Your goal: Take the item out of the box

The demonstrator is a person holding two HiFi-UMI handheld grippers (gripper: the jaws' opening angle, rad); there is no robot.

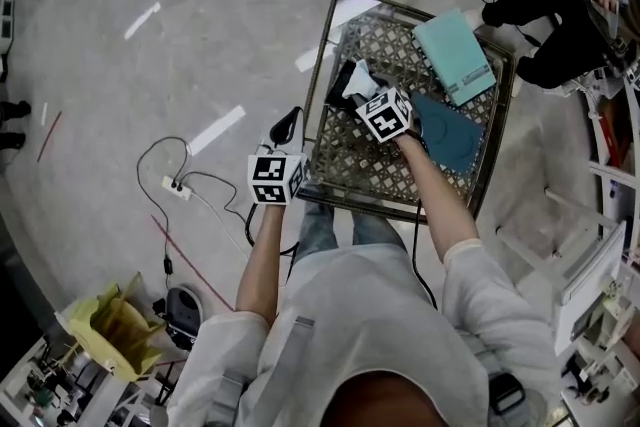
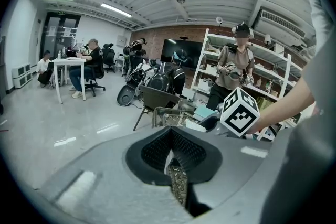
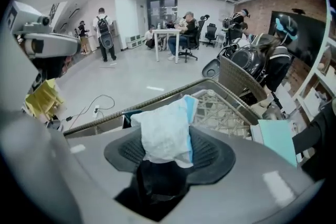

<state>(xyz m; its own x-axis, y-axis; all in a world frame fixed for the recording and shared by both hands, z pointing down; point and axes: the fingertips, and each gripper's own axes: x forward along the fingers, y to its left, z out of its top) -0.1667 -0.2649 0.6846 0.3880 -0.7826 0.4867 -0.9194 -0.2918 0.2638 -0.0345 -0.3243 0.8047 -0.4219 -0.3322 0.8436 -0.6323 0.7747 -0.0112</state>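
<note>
The right tongs (image 3: 168,153) pinch a packet (image 3: 165,131) by its lower end, just above the box (image 1: 350,167). The limp pouch could slip free and drop back in. The left tongs (image 2: 171,153), off beside them, are closed and empty.

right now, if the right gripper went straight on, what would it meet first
Probably the lattice floor of the box near its rim, just past the white packet the right gripper holds; depth unclear.

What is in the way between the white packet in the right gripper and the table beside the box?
Nothing that I can see. The right gripper is shut on the white packet, beside the dark teal box and over a bare part of the lattice table.
</note>
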